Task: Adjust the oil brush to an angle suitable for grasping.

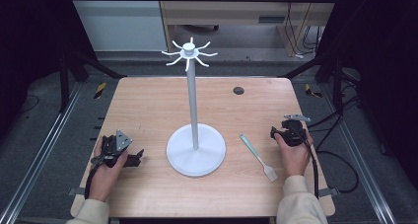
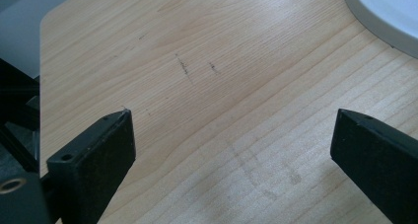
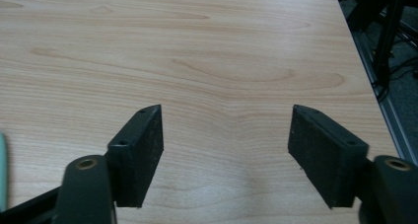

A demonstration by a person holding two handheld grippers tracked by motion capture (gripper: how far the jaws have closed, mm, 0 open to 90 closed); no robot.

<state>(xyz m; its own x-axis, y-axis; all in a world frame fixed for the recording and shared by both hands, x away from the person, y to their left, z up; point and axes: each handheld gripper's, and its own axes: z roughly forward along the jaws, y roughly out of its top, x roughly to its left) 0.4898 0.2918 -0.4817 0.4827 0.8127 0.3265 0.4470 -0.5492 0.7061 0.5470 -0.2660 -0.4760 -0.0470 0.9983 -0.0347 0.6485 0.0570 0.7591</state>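
On the desk (image 1: 148, 105) the mint-handled brush (image 1: 258, 157) lies at about nine o'clock of the right hand-held gripper (image 1: 276, 132), just beside it, untouched; both it and the left hand-held gripper (image 1: 139, 156) are released, empty, flanking the white stand (image 1: 195, 147).

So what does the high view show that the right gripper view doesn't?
High view alone: the tall white hook stand with its round base mid-table, the whole pale-green-handled pastry brush lying flat to the stand's right, and both hands, each with a black hand-held gripper, the left hand-held gripper and the right hand-held gripper.

Right gripper view alone: a close look along its own two black jaws, standing apart over bare wood with nothing between them.

Both share: the light wooden table.
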